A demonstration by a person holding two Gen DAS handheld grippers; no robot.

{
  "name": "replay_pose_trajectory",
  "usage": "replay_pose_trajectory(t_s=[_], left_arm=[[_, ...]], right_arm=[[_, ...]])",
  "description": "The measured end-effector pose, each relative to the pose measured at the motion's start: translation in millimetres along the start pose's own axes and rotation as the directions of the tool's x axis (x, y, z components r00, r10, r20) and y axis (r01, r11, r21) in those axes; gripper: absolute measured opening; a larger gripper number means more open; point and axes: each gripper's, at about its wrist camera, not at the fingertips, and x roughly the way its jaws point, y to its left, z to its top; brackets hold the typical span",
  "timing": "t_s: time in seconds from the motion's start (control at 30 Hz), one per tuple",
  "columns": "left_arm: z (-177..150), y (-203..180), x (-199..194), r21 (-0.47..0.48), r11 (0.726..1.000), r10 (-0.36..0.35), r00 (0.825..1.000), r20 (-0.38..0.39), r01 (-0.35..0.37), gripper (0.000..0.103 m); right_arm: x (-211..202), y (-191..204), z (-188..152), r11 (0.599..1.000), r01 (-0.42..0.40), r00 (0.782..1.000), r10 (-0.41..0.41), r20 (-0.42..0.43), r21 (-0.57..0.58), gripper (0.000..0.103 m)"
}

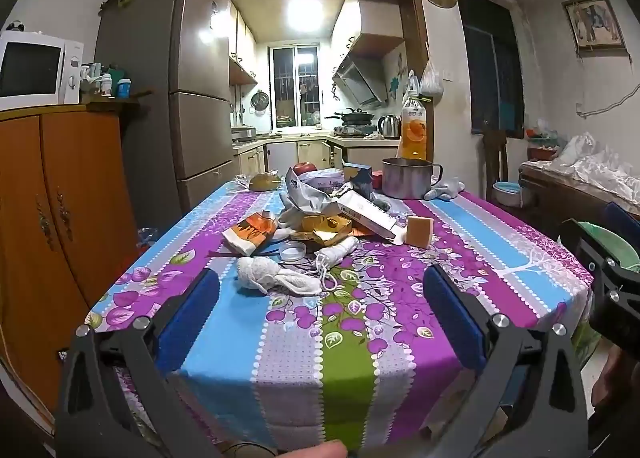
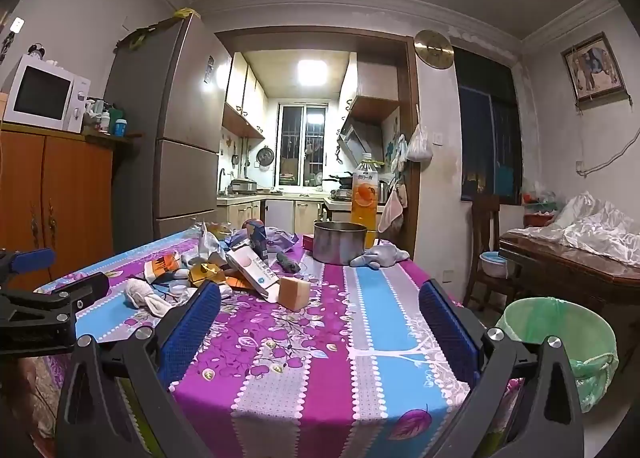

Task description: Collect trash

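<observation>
1. Your left gripper (image 1: 320,298) and right gripper (image 2: 320,310) both hold their blue ribbed pads spread wide with nothing between them, above the near edge of the table (image 1: 240,338).
2. The trash pile (image 1: 316,218) lies mid-table: a crumpled white sock (image 1: 276,276), a long white carton (image 1: 368,216) with print too small to read, gold foil wrappers (image 1: 326,226), and an orange wrapper (image 1: 250,232).
3. A tan sponge block (image 1: 420,231) sits just right of the carton.
4. Far right stand a steel pot (image 1: 406,178) and an orange drink bottle (image 1: 414,128), its label illegible.
5. A green-lined bin (image 2: 560,342) waits right of the table.
</observation>
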Motion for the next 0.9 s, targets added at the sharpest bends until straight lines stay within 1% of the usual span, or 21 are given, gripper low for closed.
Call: replay_pose_trajectory(t_s=[0.1,0.13,0.9], left_arm=[[0.1,1.3,-0.1,-0.001,1.000,0.000,1.000,0.001,0.000,0.098],[-0.1,1.3,-0.4,0.000,1.000,0.001,1.000,0.002,-0.001,0.098],[5.2,5.4,1.0,-0.004,1.000,0.012,1.000,-0.007,-0.012,0.098]], right_arm=[[-0.9,1.7,-1.5,1.000,-0.002,1.000,0.002,0.001,-0.003,0.099],[7.0,3.0,-3.3,1.000,-0.006,1.000,0.006,-0.004,-0.006,0.099],[14.5,7.2,-2.8,1.000,-0.028,1.000,0.028,-0.012,-0.013,0.099]])
